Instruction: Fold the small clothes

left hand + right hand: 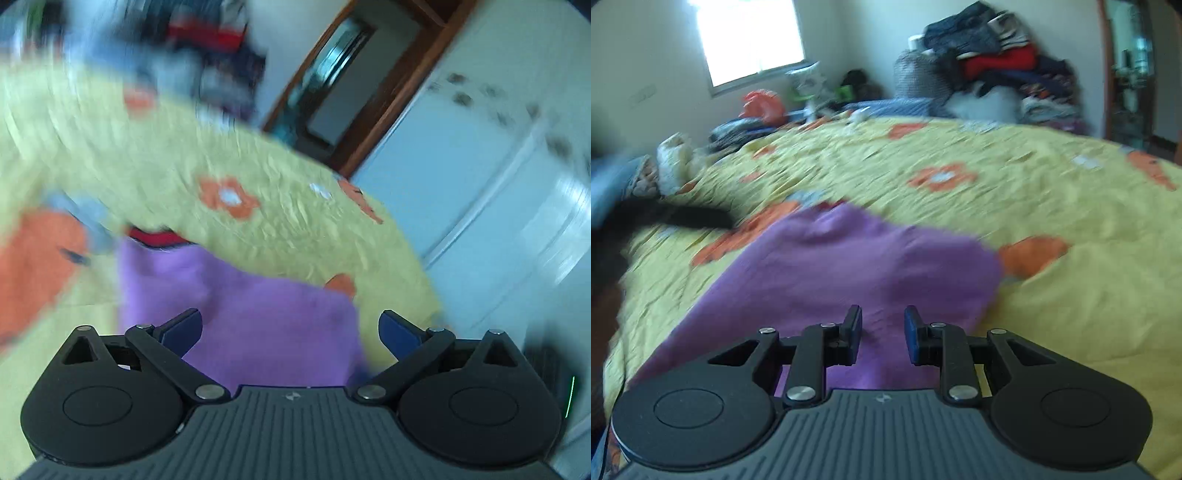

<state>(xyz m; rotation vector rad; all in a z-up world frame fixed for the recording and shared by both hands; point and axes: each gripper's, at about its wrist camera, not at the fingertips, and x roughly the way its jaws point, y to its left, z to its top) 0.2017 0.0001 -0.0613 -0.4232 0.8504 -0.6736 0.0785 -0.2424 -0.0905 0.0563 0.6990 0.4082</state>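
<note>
Bed: yellow quilt [1052, 314] with orange flowers.
Garment: purple cloth [849, 266], flat, lightly rumpled, near edge.
Left gripper [290, 332]: wide apart, empty.
Right gripper [882, 332]: apart, over cloth.

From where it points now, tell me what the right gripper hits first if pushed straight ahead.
Probably the purple garment: the right gripper, jaws open, points over the cloth spread on the yellow bedspread. Blur leaves the height unclear.
</note>
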